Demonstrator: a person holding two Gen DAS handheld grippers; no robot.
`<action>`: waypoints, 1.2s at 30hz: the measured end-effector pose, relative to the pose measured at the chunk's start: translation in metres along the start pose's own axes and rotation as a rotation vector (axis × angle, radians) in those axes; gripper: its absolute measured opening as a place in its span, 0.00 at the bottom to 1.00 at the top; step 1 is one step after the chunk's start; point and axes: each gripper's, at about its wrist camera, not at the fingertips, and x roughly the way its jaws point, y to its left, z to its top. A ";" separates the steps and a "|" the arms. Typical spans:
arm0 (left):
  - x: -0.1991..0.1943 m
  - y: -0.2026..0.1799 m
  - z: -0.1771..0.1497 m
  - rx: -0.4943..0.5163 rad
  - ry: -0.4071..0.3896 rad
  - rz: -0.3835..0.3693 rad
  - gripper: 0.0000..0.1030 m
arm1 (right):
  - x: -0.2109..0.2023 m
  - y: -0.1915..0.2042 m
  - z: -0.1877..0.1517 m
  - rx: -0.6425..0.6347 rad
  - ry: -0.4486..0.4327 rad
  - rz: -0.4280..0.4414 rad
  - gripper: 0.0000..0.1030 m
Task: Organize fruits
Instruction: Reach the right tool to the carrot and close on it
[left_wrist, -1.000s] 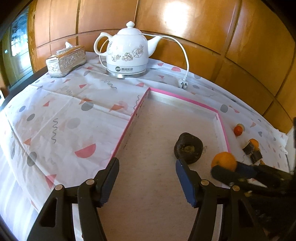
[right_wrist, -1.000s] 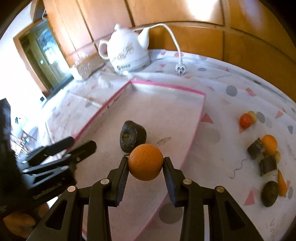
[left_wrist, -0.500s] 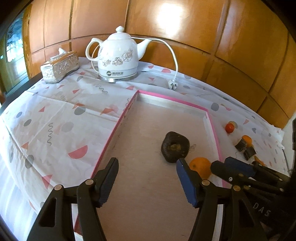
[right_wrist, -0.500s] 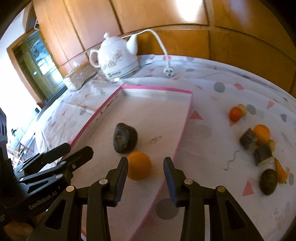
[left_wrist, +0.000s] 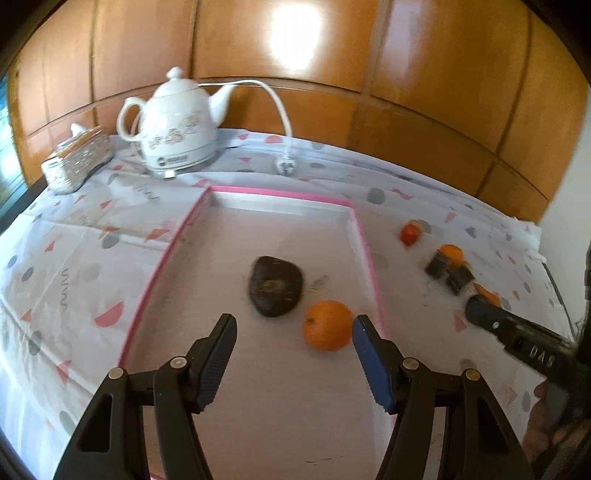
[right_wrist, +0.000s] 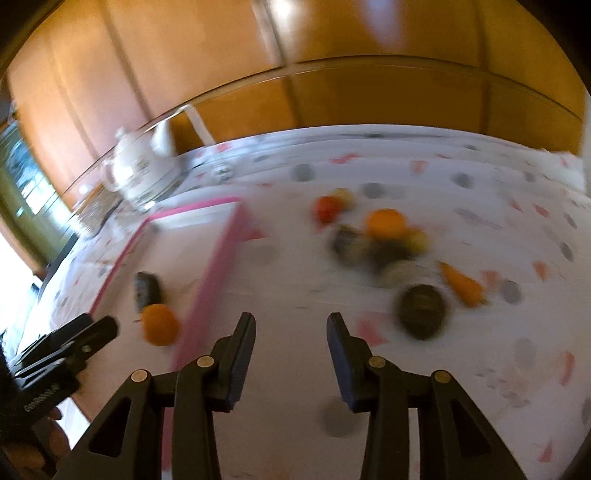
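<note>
Two fruits lie in the pink-rimmed tray (left_wrist: 364, 236) at frame centre: an orange (left_wrist: 328, 325) and a dark fruit (left_wrist: 275, 286). Both the left gripper (left_wrist: 293, 339) and right gripper (right_wrist: 291, 332) gape, empty (several blurred fruits (right_wrist: 380, 236) wait right of the tray)

Orange (left_wrist: 328, 325) beside avocado (left_wrist: 275, 286) in tray (left_wrist: 280, 195).

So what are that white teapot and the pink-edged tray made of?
The teapot looks like glazed ceramic: glossy white, printed flowers, sitting on a metal-looking base with a power cord. The tray seems a light board or plastic with a matte, pale floor and thin pink rim; the exact material is unclear.
</note>
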 end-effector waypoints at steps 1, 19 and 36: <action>0.000 -0.004 0.000 0.008 0.002 -0.009 0.64 | -0.002 -0.010 -0.001 0.020 -0.003 -0.014 0.39; 0.015 -0.081 -0.003 0.178 0.077 -0.193 0.64 | -0.005 -0.114 -0.001 0.126 -0.013 -0.190 0.39; 0.044 -0.111 0.004 0.186 0.159 -0.258 0.63 | 0.029 -0.122 0.013 0.007 0.041 -0.188 0.24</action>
